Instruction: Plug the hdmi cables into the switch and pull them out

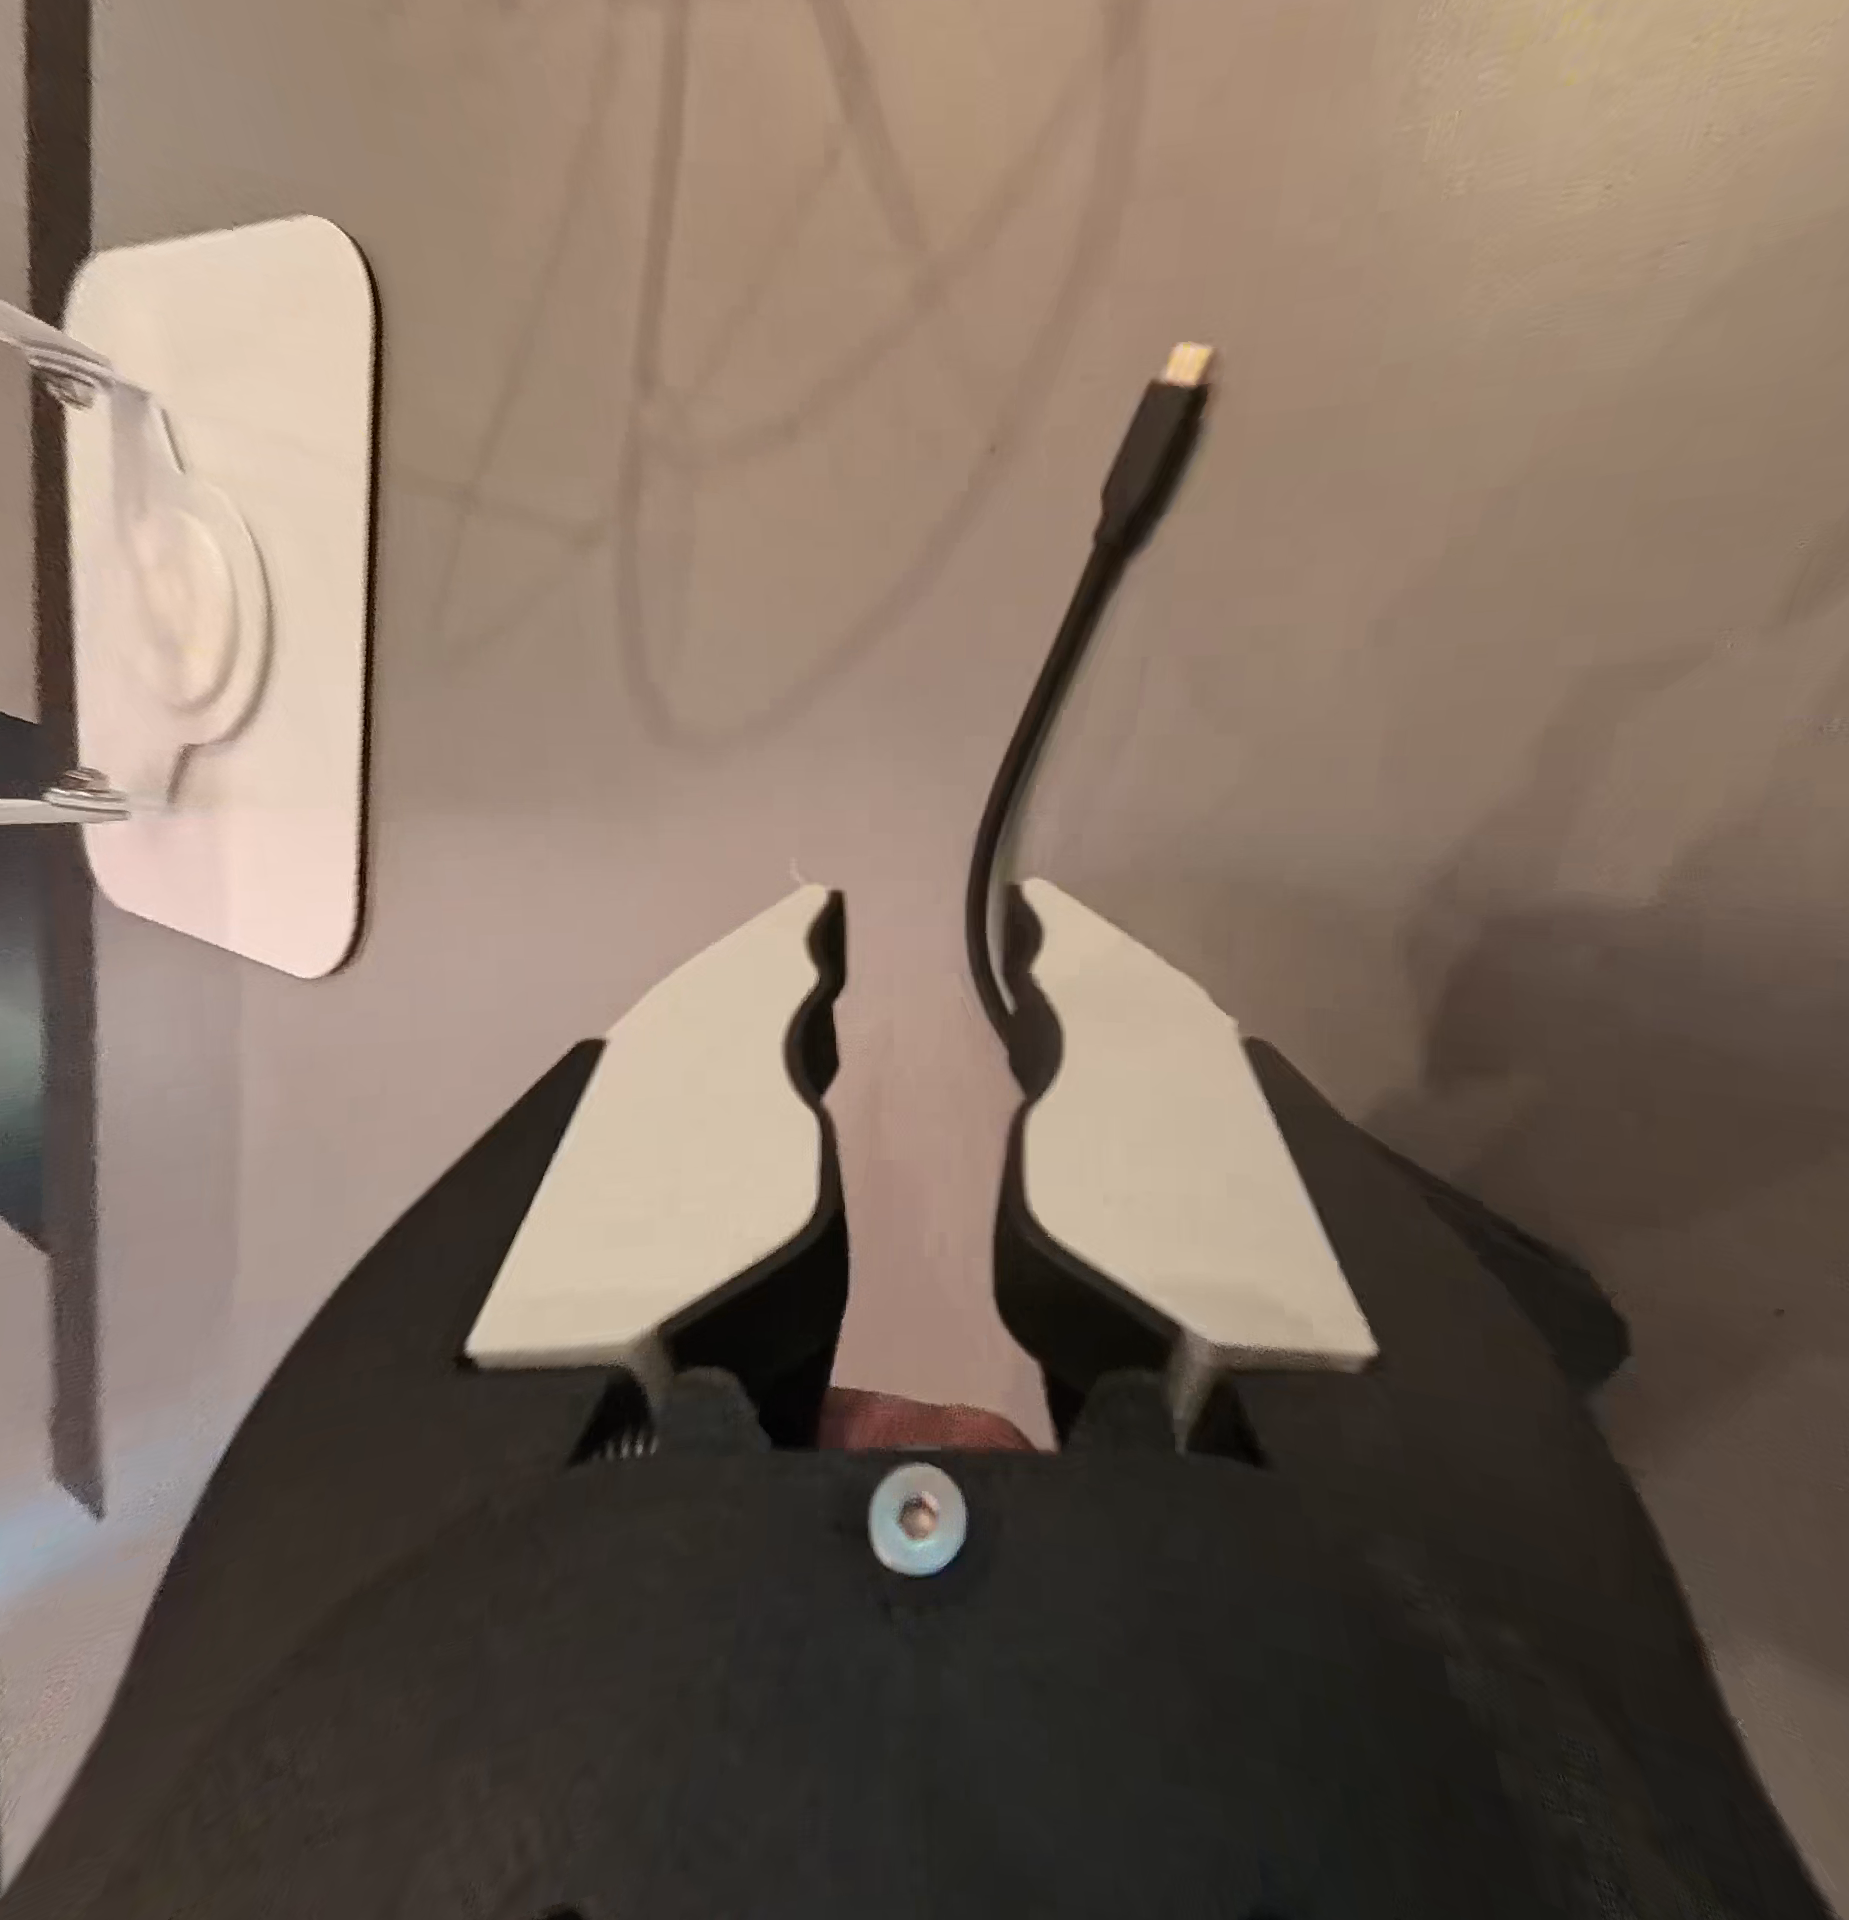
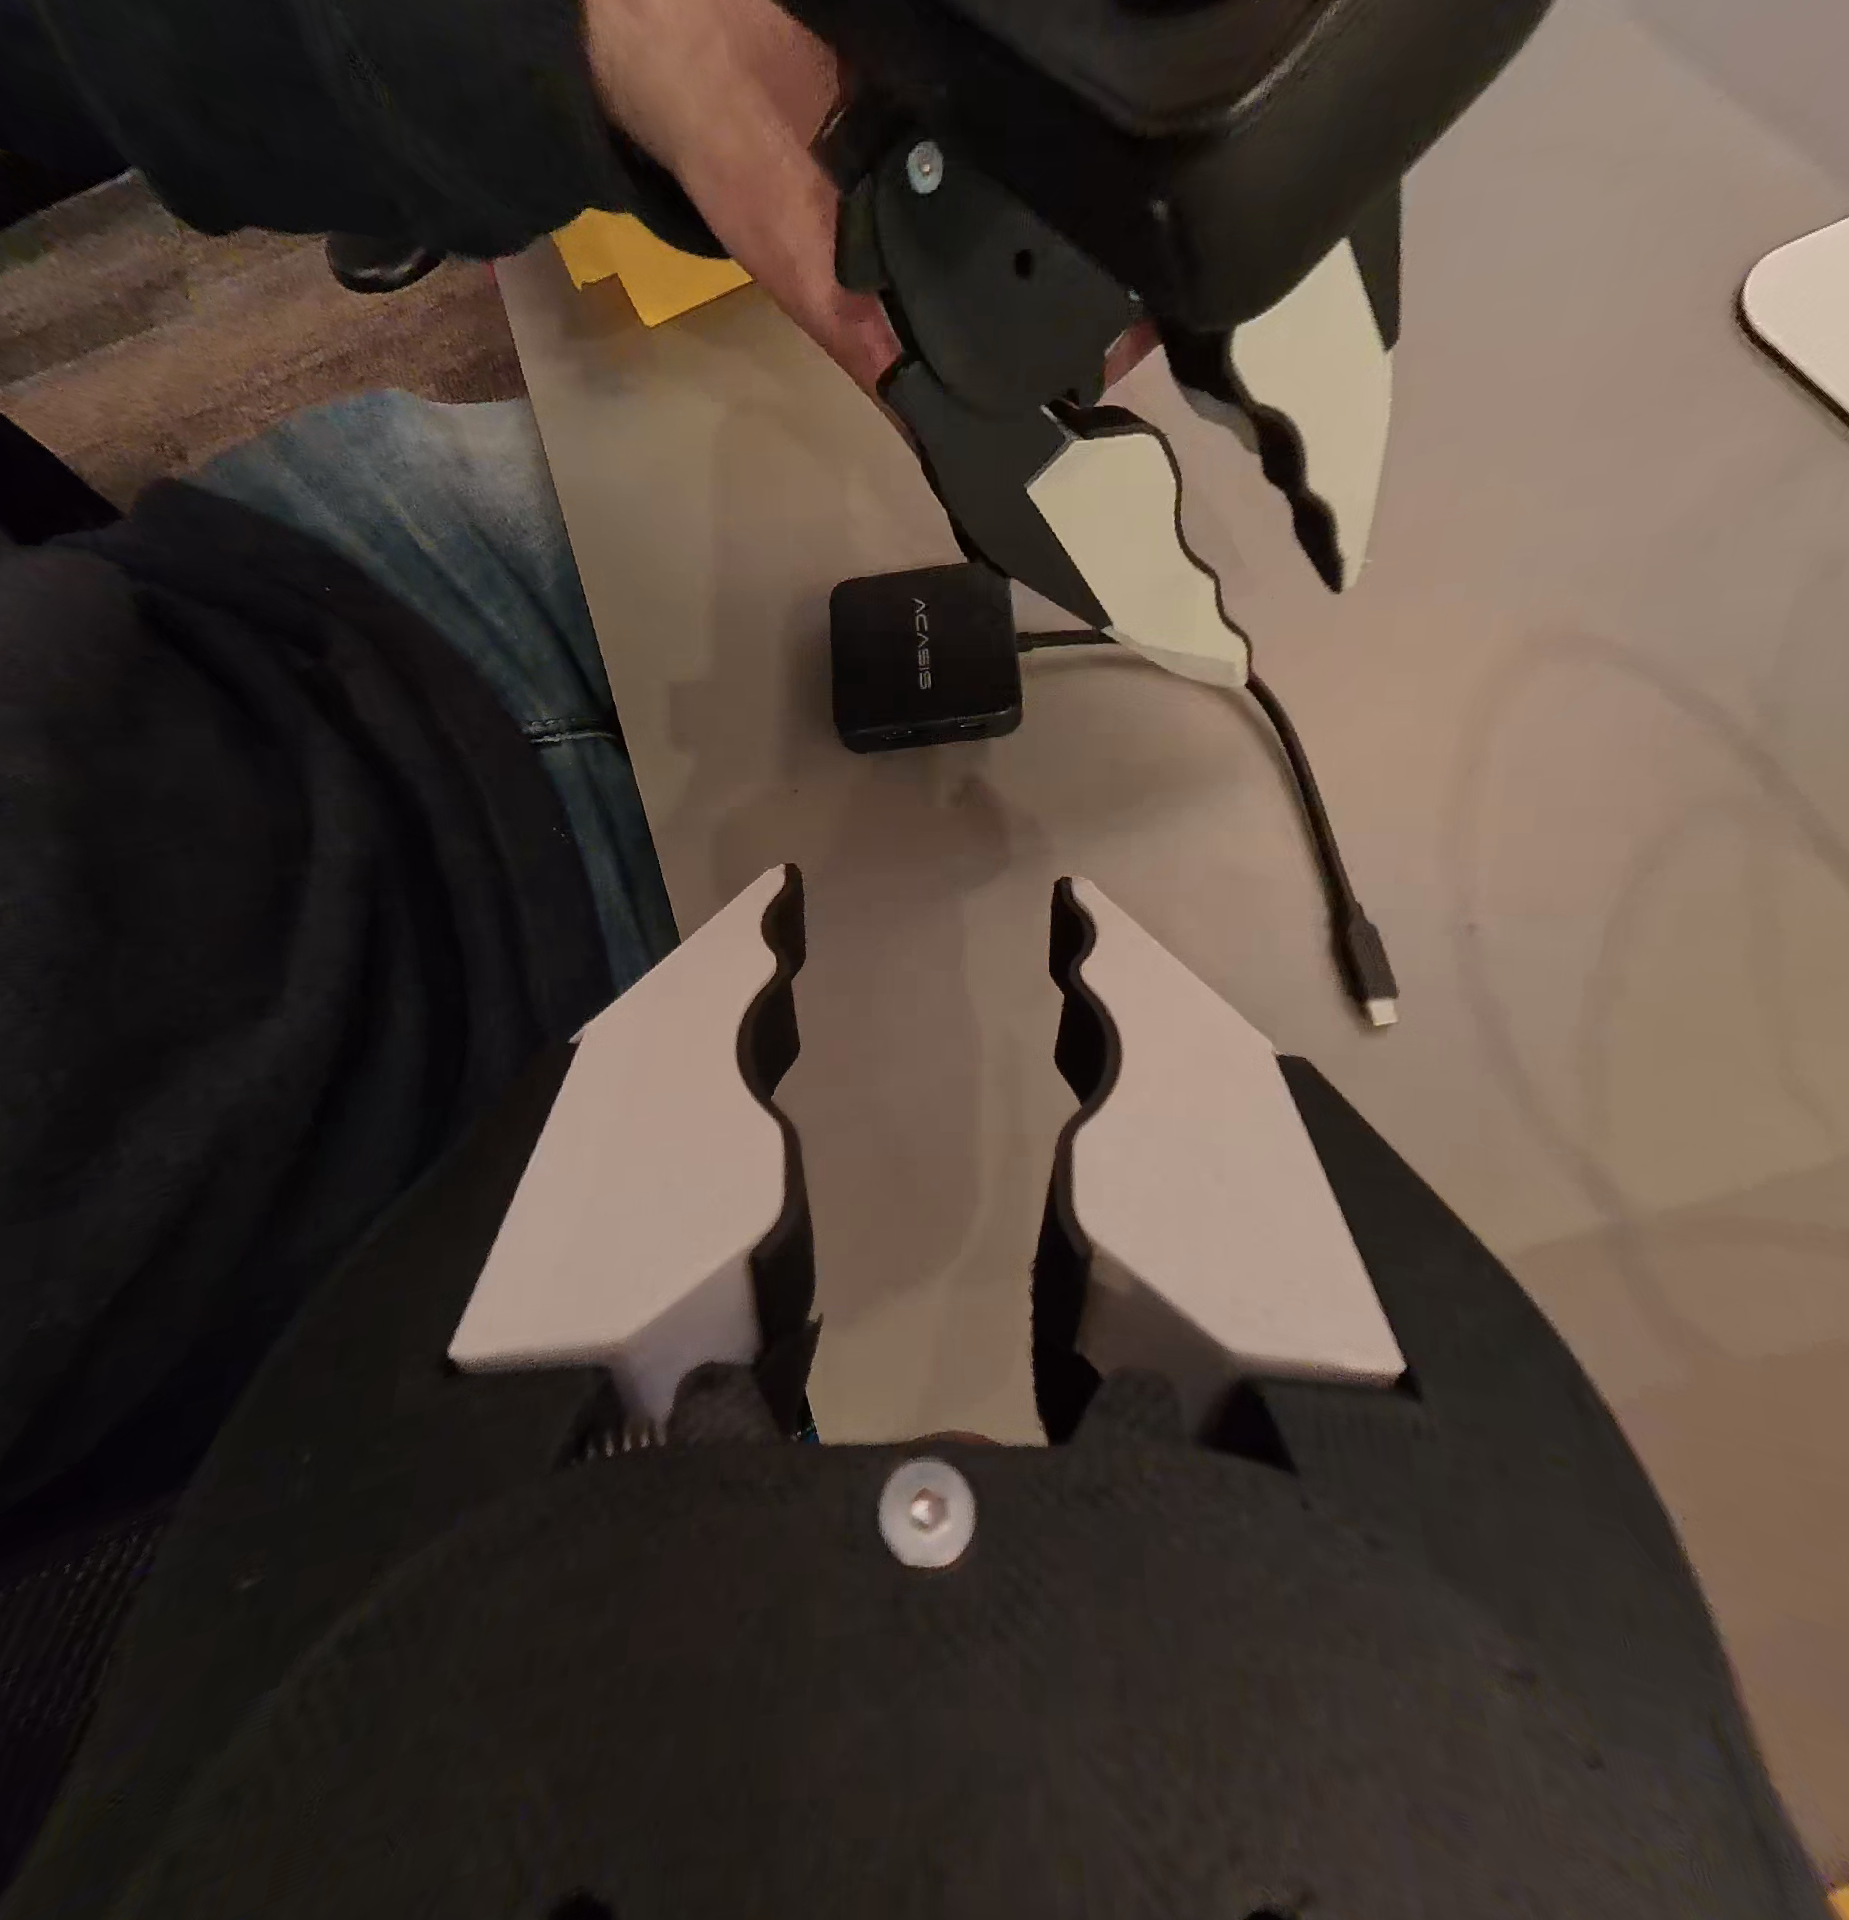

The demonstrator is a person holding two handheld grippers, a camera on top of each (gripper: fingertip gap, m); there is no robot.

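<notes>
A small black square switch box (image 2: 925, 657) lies on the grey table (image 2: 1522, 1039) near its front edge. A short black cable (image 2: 1304, 779) runs from its right side and ends in a loose plug (image 2: 1375, 961). The same cable (image 1: 1045, 686) and its plug (image 1: 1190, 369) show in the left wrist view, lying free ahead of my fingers. My left gripper (image 1: 925, 894) is open and empty; in the right wrist view it (image 2: 1289, 623) hovers over the cable just right of the switch. My right gripper (image 2: 925, 878) is open and empty, a short way in front of the switch.
A white rounded mat (image 1: 234, 592) with a clear plastic mount (image 1: 172, 582) sits at the left in the left wrist view; its corner (image 2: 1824, 312) shows in the right wrist view. A yellow paper (image 2: 650, 275) lies at the table edge. A person's hand (image 2: 733, 166), dark sleeve and jeans (image 2: 463, 582) are close by.
</notes>
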